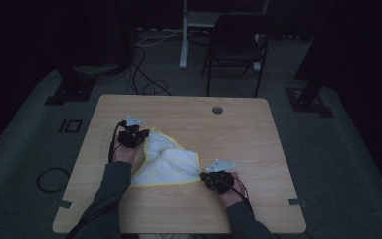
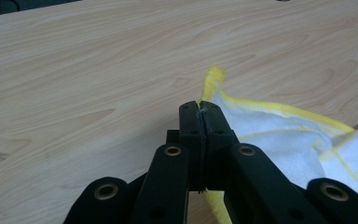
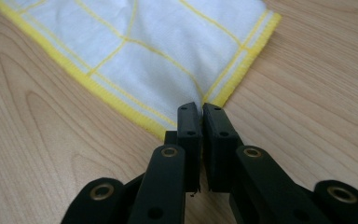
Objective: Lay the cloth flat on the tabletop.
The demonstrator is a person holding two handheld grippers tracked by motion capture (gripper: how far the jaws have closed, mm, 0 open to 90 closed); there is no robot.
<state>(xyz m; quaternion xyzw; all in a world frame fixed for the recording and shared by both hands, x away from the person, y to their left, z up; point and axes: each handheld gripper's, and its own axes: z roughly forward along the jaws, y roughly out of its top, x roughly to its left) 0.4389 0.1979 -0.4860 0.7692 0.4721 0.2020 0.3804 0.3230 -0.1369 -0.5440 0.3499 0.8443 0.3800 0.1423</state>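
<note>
White cloth [image 1: 166,164] with yellow edging and grid lines lies rumpled between the tongs, one corner pinched in each.

High view is dim and underexposed; surroundings from 9 through 12 to 3 o'clock are lost in near-black, and only the table [image 1: 189,114] is softly lit from above. Both gripper views are brightly, evenly lit with faint shadows. Jaws at 6 o'clock are rendered slightly soft.
</note>
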